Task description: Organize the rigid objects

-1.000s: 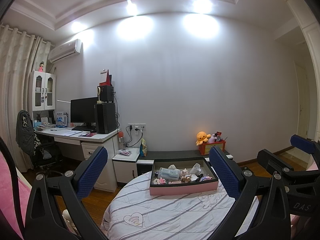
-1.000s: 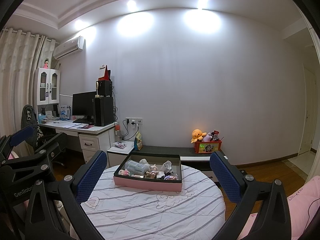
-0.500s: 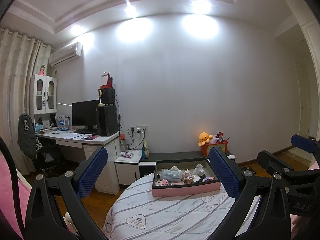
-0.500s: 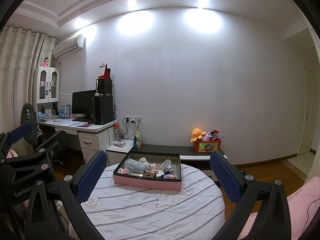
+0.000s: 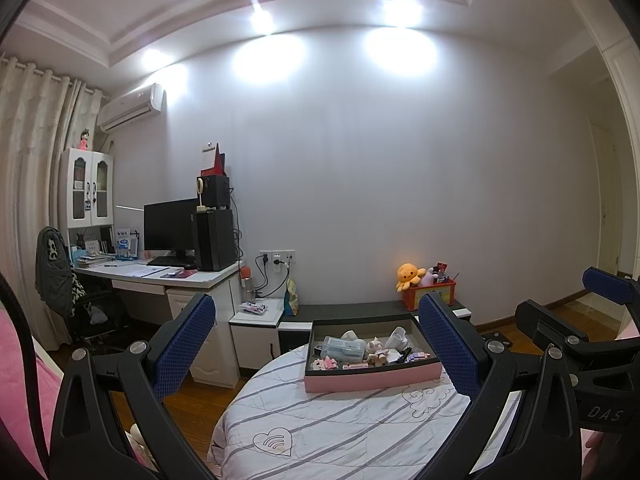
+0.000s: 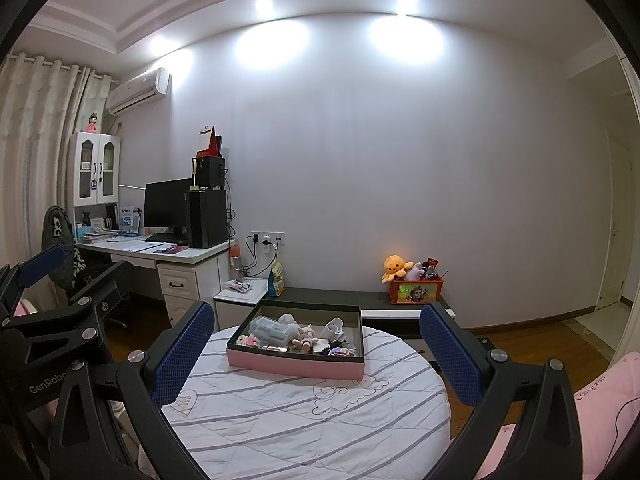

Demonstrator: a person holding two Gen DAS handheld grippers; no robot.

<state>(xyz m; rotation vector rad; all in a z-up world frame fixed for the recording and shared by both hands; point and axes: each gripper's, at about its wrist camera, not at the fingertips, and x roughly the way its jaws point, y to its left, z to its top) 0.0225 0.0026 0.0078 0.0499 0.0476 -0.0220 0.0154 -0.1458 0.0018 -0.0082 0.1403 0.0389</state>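
Both grippers hang wide apart and empty above the round desk (image 6: 304, 420) in its white quilted, grey-striped cover: the left gripper (image 5: 316, 344) and the right gripper (image 6: 316, 344). At twelve o'clock, well beyond the fingertips, sits the shallow pink box with black lining (image 6: 296, 362), full of small toys. Only the left wrist view shows the embroidered heart (image 5: 274, 442). The box sits slightly lower in the left wrist view than a second ago.
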